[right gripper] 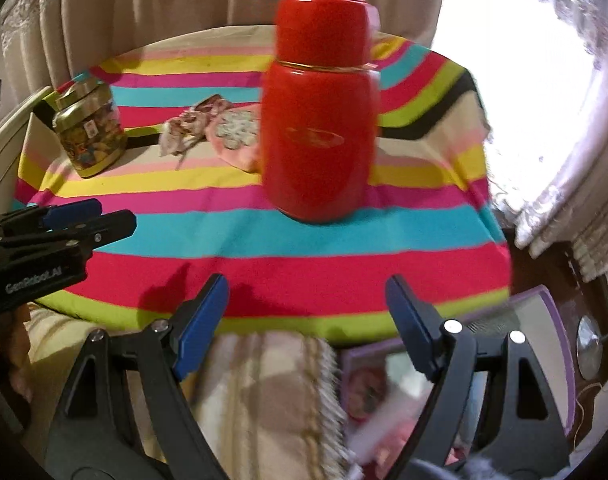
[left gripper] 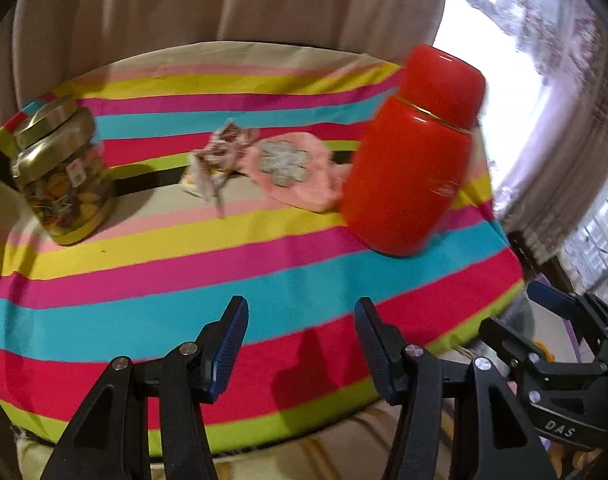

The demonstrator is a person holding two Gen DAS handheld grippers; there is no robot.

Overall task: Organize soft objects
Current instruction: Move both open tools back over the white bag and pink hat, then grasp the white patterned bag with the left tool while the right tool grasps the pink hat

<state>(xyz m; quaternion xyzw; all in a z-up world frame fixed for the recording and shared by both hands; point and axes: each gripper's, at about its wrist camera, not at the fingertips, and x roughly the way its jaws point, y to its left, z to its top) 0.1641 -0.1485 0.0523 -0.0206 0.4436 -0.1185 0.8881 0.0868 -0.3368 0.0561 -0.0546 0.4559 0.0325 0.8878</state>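
On worktop, striped cloth, soft things sit at 12 o'clock in left wrist view: pink cloth with pale round bits on it, crumpled floral scrap touching it at its 9 o'clock. Red jar upright at 2 o'clock, partly covering pink cloth. Glass jar, gold lid on, at 9 o'clock, well apart from the cloths. Left gripper fingers about half open, empty. Right gripper fingers wide, empty, over near worktop edge. Judgement: task barely begun; both soft pieces loose, nothing gathered or put in a container. Hard to tell: both views blurred, round bits unclear, red jar contents hidden, whether scrap is fabric or wrapper unclear. Below worktop edge, blanket and purple-framed thing blurred.
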